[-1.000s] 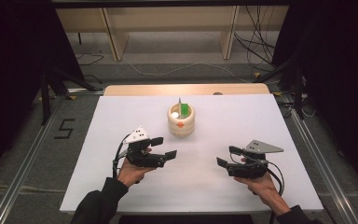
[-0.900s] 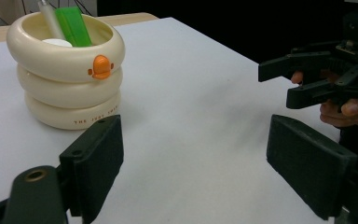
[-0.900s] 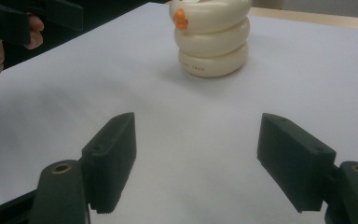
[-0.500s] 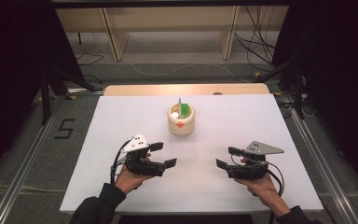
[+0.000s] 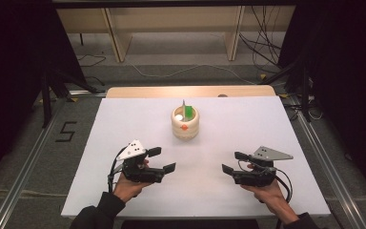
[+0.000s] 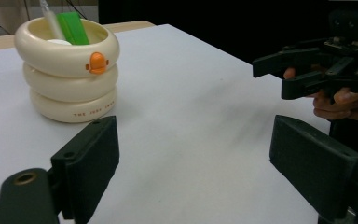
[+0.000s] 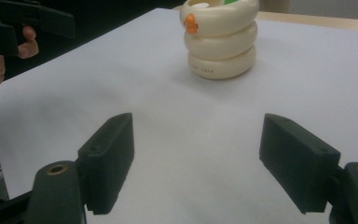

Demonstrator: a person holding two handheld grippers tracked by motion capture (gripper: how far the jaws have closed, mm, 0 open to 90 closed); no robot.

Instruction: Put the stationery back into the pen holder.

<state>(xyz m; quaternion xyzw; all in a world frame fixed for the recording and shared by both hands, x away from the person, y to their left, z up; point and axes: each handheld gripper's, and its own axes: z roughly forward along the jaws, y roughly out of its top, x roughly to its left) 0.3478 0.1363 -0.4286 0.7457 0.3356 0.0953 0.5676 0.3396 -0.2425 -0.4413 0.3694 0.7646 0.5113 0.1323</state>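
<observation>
Nearest the person, the left gripper (image 5: pixel 164 160) and the right gripper (image 5: pixel 233 162) hover low over the near part of the white table top (image 5: pixel 124 124), well apart and turned toward each other. Each has its 2 black jaws spread wide with nothing between them. Farther back, near the middle of the table, stands the cream holder of 3 stacked rings with an orange beak (image 5: pixel 185 123), upright, with a green flat piece (image 5: pixel 189 112) and a grey stick (image 6: pixel 49 17) inside.

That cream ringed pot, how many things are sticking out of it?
3 can be seen in the cream pot: a green flat piece at the back, a thin grey stick beside it, and a white round thing at the left. More may lie hidden inside.
</observation>
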